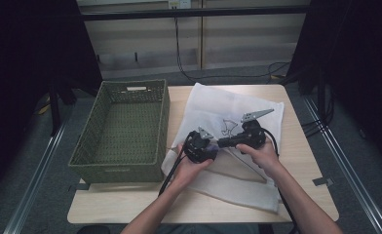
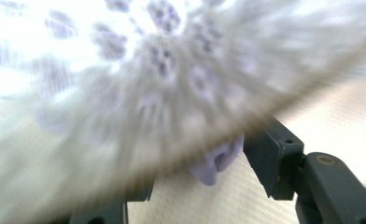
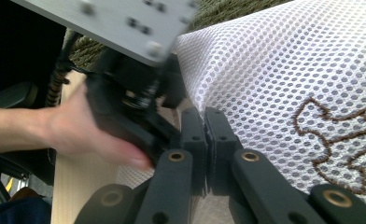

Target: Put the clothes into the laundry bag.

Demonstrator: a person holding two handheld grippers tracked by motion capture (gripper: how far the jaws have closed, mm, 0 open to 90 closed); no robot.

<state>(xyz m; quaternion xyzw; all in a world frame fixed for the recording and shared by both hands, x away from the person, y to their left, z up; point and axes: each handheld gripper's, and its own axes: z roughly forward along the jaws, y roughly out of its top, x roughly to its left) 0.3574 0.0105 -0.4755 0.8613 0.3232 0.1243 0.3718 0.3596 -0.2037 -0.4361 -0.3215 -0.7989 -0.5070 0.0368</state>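
White mesh bag [image 1: 213,109] lies right of the basket [image 1: 122,131]. Right gripper [image 3: 205,122], jaws pinched together on the bag's edge; left gripper [image 1: 201,146], jaws part open, gripping nothing. Re-grip the near-left edge squarely before lifting.

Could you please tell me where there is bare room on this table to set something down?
Bare tabletop runs along the near edge, before the woven basket. The basket's inside is free too. The middle is crowded by the mesh bag and both grippers.
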